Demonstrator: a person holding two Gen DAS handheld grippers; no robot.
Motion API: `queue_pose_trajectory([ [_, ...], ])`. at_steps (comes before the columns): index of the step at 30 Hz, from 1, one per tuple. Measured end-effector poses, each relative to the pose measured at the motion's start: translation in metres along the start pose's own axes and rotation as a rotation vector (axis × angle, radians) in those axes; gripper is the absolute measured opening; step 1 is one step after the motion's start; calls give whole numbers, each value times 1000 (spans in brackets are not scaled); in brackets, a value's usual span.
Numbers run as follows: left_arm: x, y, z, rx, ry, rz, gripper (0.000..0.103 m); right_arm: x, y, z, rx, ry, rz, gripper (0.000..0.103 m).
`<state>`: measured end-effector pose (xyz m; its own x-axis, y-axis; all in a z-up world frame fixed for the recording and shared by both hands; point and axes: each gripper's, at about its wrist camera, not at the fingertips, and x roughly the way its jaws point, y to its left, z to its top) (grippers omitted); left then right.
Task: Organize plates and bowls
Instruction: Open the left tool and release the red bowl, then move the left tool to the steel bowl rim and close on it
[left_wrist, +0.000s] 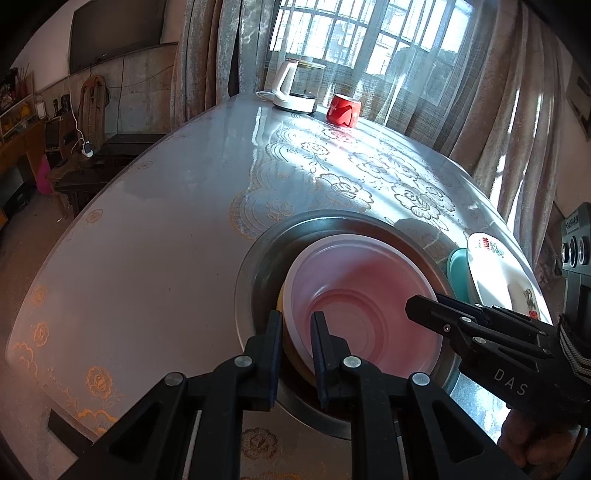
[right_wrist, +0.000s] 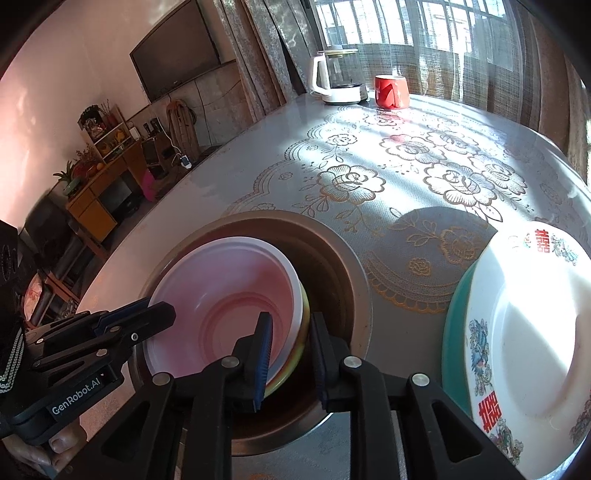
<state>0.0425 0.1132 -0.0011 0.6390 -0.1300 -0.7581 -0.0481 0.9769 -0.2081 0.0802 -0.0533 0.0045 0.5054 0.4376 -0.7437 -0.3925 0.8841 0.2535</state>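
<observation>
- L gripper: jaws narrow, astride the near-left rim of the pink bowl; rim sits in the gap, pads look clamped on it.
- R gripper: jaws a bit wider, astride the bowl stack's right rim; inner blue pad lies against the pink bowl's wall, outer finger stands clear of the yellow-rimmed bowl under it. No firm pinch.
- Pink bowl is nested on the yellow one, tilted, inside the round metal well set in the table.
- White patterned plate lies on a teal plate just right of the well.
- Kettle & red cup at the far edge.
</observation>
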Motion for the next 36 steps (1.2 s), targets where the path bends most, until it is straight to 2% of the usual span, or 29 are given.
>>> queue_pose_trajectory([
  [3, -1, 0, -1, -2, -2, -4, 17, -4, -4, -1, 26, -19, 16, 26],
  [12, -7, 6, -4, -43, -28, -38, 17, -18, -16, -7, 93, -65, 54, 28],
  [23, -34, 39, -4, -147, -126, -81, 25, -33, -36, -15, 200, -118, 91, 28],
  [27, -32, 49, -8, -165, -113, -62, 24, -30, -41, -18, 205, -106, 77, 28],
  [31, -25, 53, -13, -175, -80, -76, 24, -26, -43, -24, 212, -88, 68, 28],
  [36, -21, 48, -14, -149, -81, -94, 24, -22, -45, -29, 221, -70, 75, 28],
])
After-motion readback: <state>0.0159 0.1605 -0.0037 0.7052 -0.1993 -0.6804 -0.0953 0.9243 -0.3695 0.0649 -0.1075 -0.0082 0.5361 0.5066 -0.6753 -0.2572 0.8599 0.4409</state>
